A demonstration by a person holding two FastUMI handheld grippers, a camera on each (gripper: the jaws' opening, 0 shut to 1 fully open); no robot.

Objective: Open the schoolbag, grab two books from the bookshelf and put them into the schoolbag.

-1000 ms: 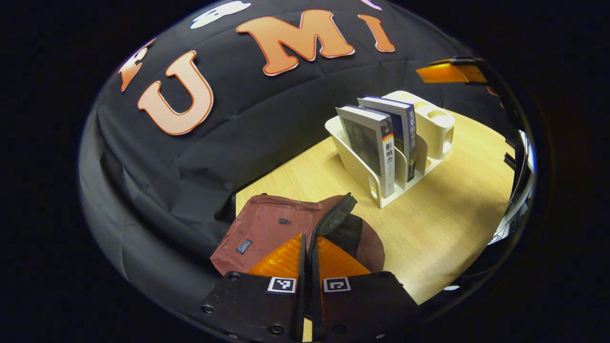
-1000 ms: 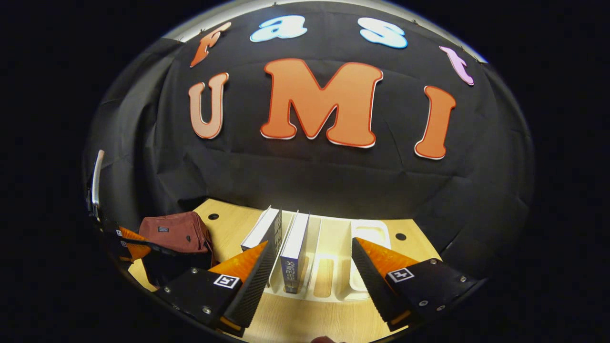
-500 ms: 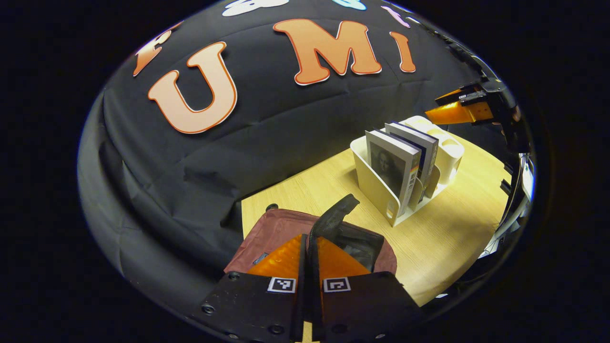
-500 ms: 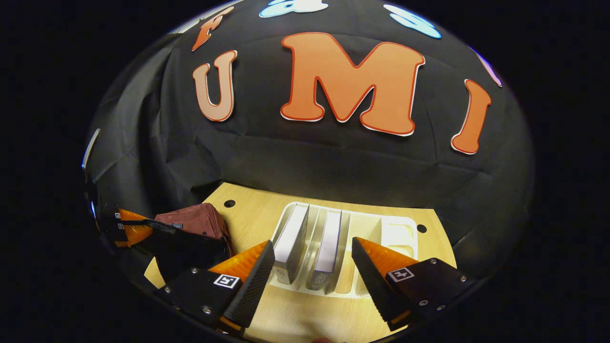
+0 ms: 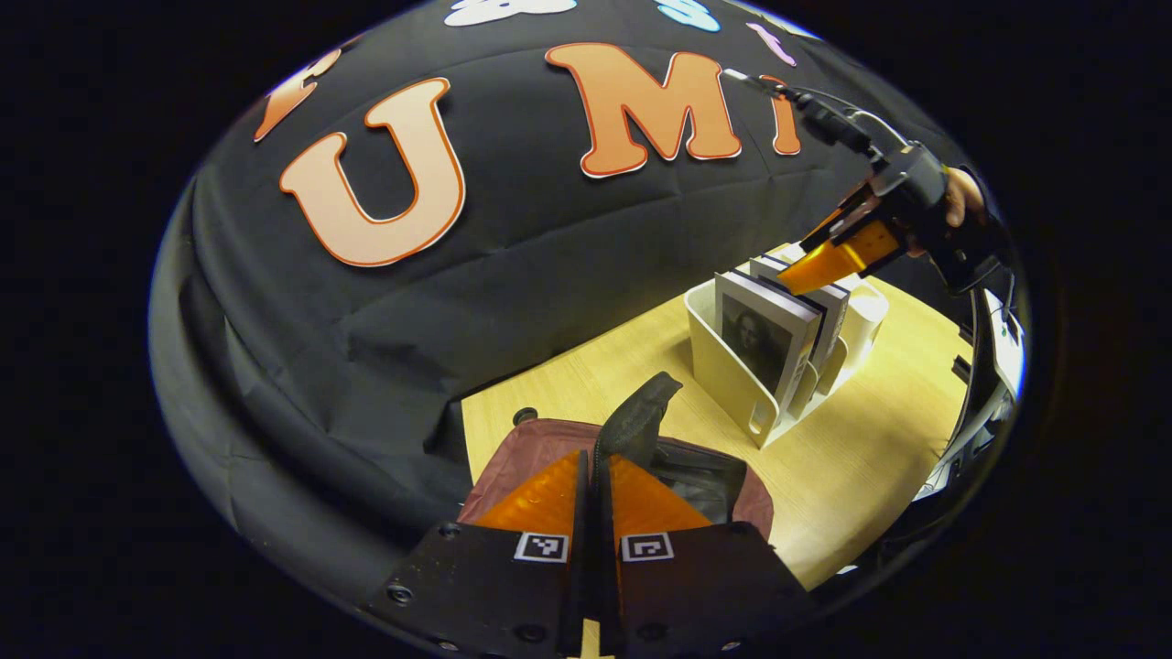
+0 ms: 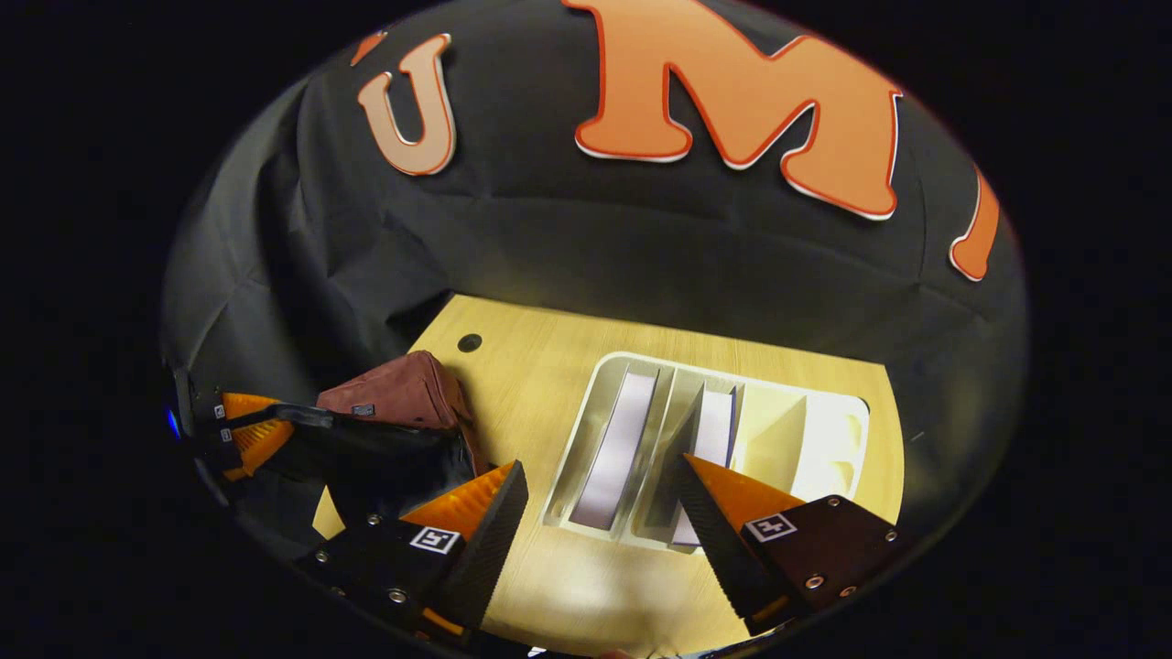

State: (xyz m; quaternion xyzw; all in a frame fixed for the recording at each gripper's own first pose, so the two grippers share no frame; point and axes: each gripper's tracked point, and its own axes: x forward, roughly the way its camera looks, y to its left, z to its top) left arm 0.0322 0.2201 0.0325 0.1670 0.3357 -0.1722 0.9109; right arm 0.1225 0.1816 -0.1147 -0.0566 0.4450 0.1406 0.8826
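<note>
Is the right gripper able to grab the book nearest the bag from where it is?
Probably yes. The right gripper is open above the bookshelf, and that book stands upright in its slot with its top edge bare; nothing lies between them.

Left gripper [image 5: 595, 476] pinches the schoolbag [image 5: 540, 444] flap [image 5: 636, 423].

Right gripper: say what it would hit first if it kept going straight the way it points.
Most likely the book nearest the schoolbag, standing in the white bookshelf. It lies between the open fingers of the right gripper, pointing down from above. Depth is unclear.
</note>
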